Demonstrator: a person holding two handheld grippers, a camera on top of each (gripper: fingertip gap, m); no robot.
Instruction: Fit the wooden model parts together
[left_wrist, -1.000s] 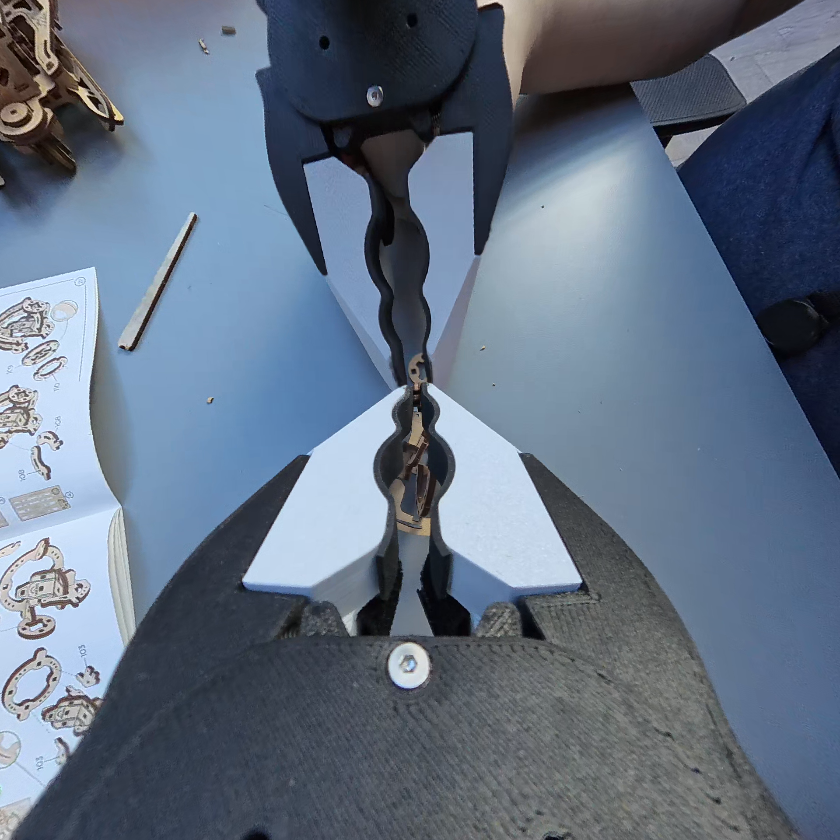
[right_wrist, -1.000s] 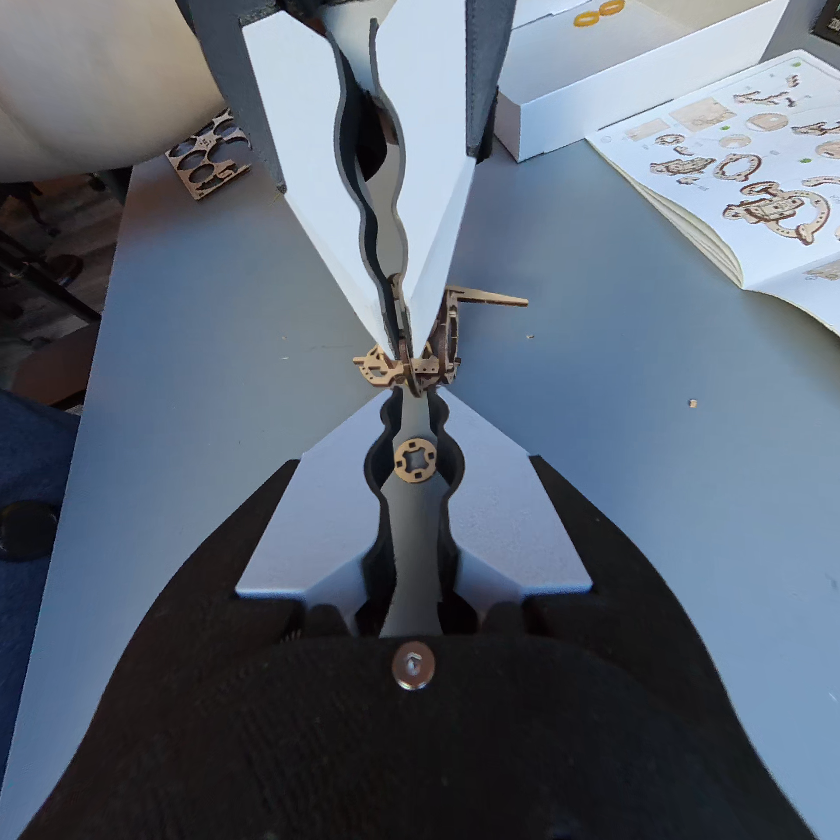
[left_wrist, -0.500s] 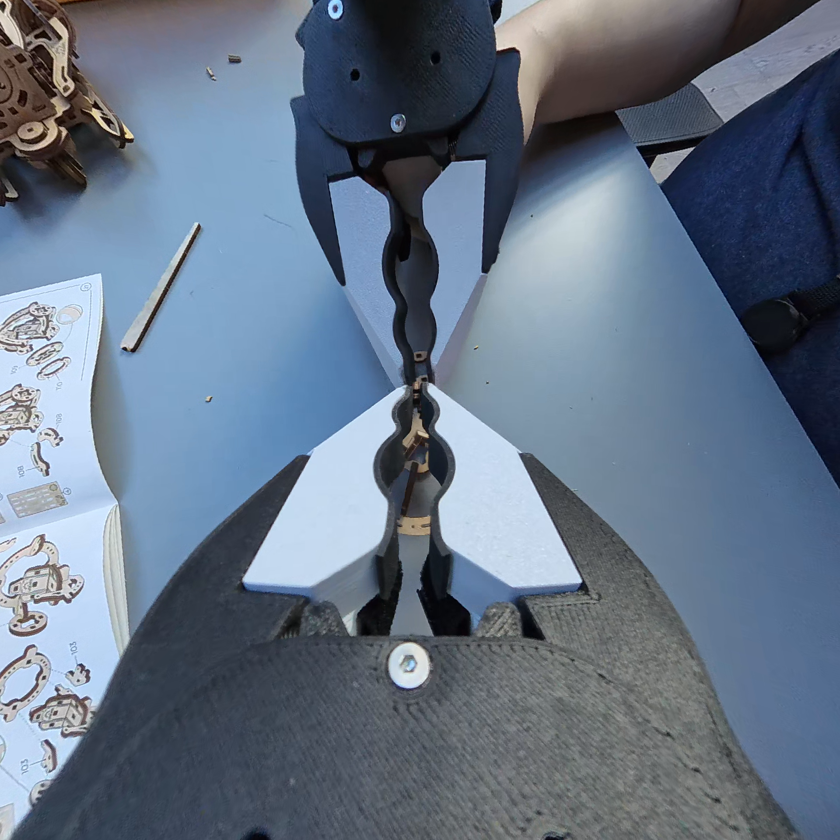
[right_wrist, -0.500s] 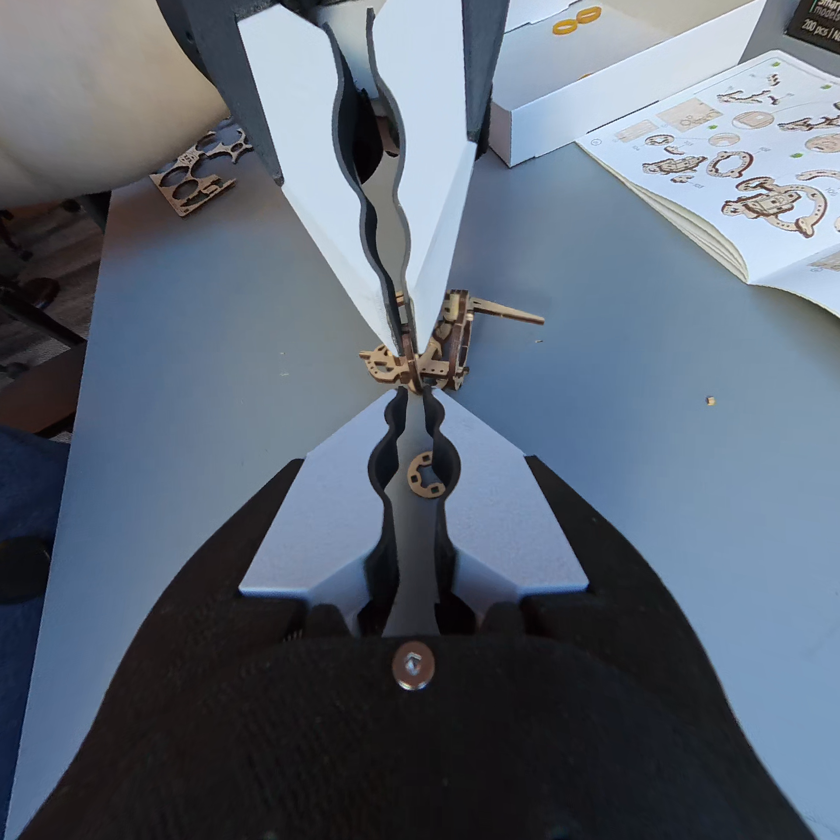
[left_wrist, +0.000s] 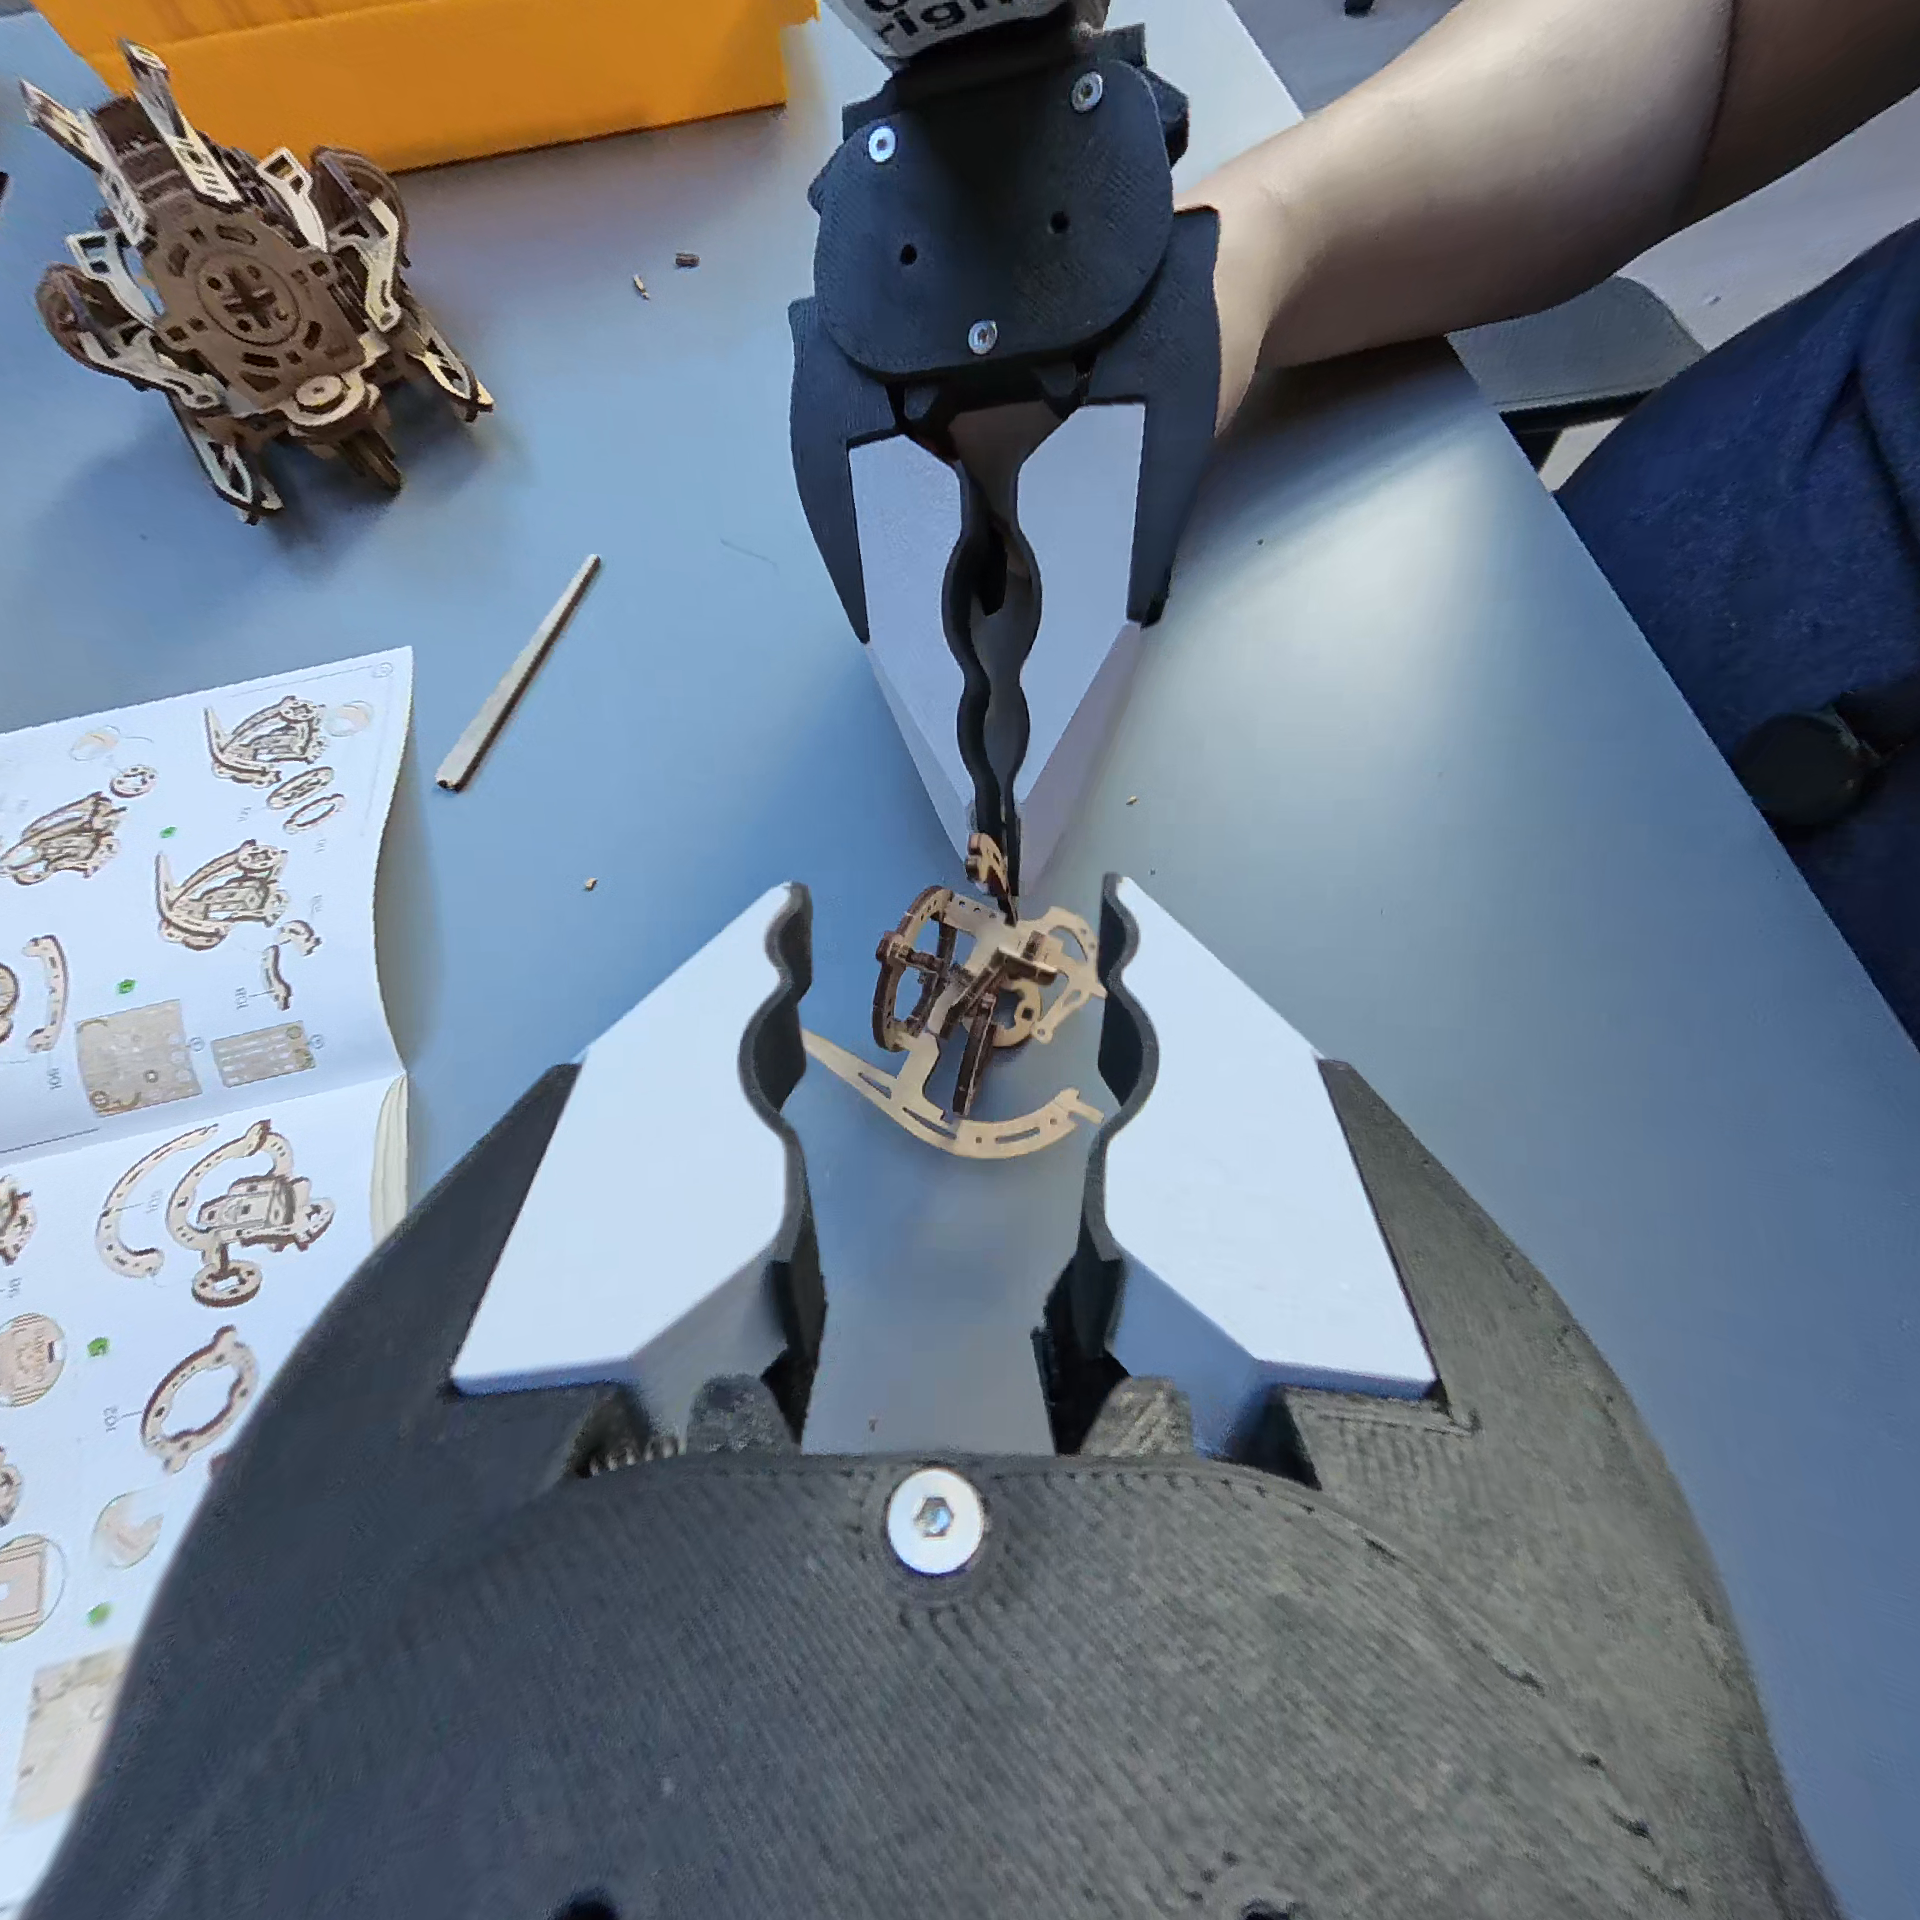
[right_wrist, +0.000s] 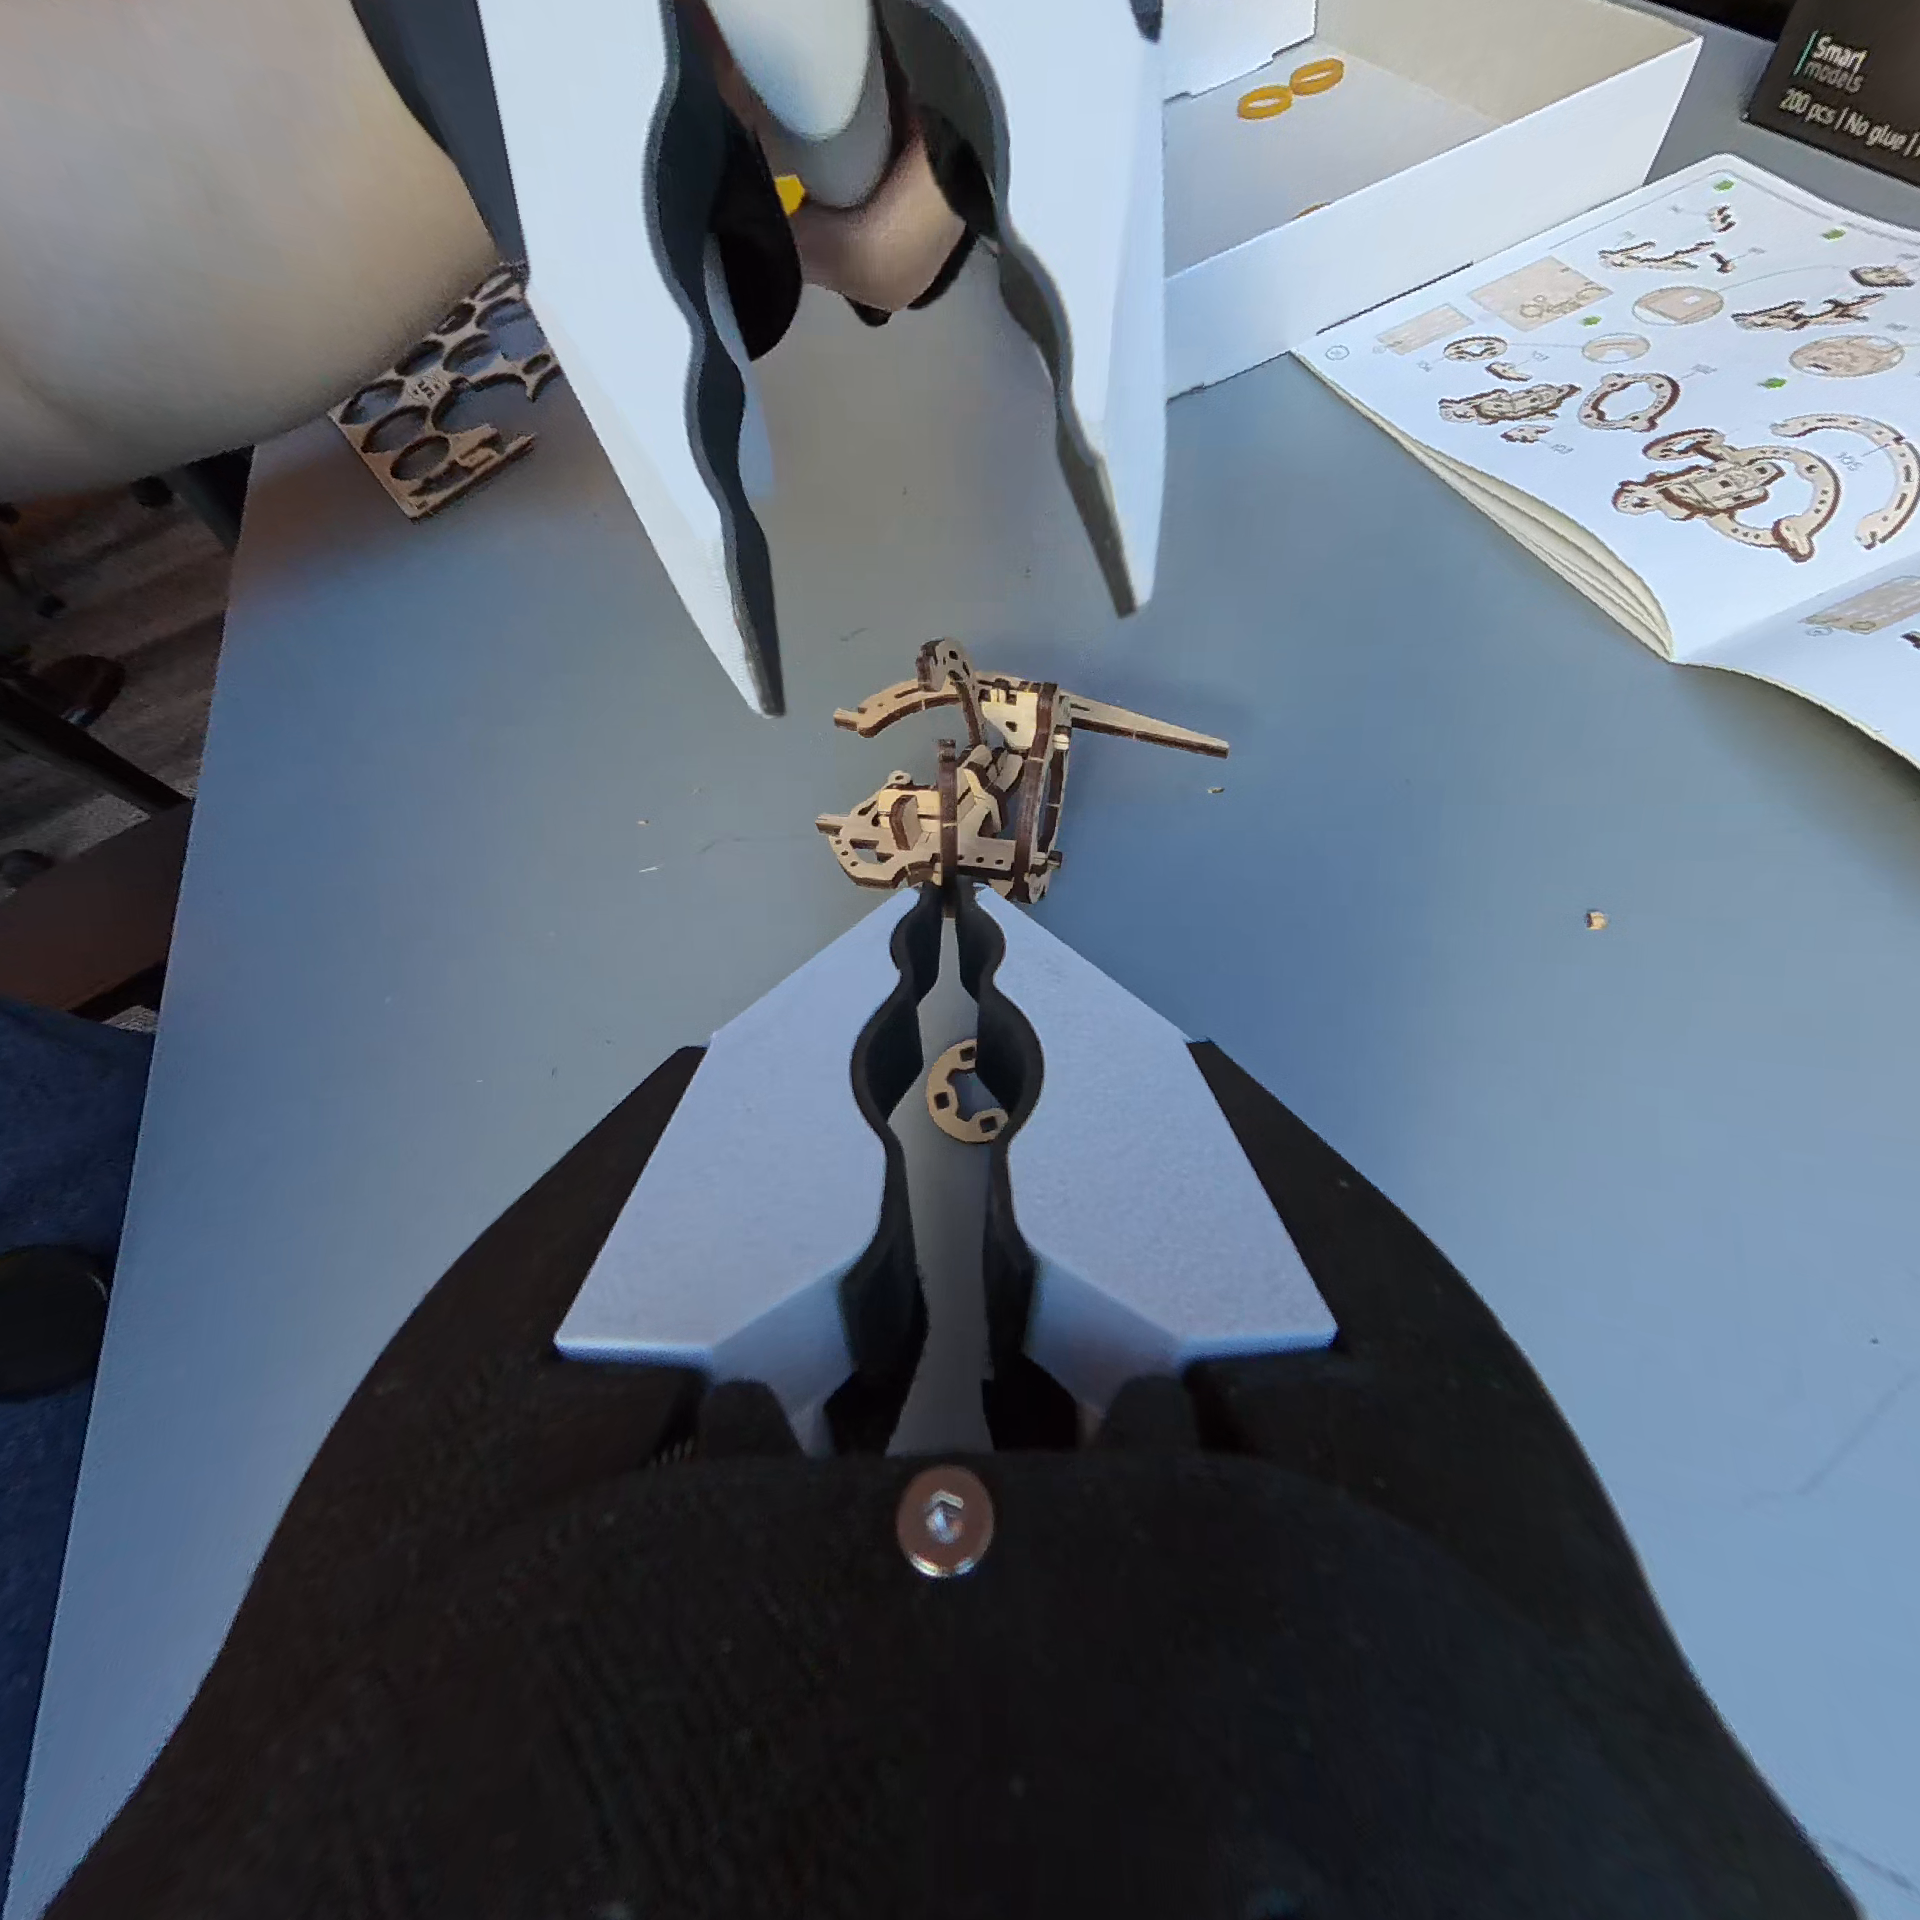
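our left gripper (left_wrist: 951, 977) is spread wide, its two fingers flanking the wooden sub-assembly (left_wrist: 971, 1013) without touching it. our right gripper (right_wrist: 948, 902) is pressed together on a thin wooden piece at the assembly's near edge; a small notched ring (right_wrist: 968, 1091) sits farther back between its fingers, and we cannot tell how it is held. the assembly rests on the grey table (left_wrist: 1403, 935), its long curved strip lying roughly crosswise between the left fingers, a tapered arm (right_wrist: 1143, 732) pointing toward the open instruction booklet (right_wrist: 1662, 436). bare table lies on both sides. a finished wooden model (left_wrist: 239, 312), a wooden stick (left_wrist: 516, 675) and a white box (right_wrist: 1403, 197) sit well apart.
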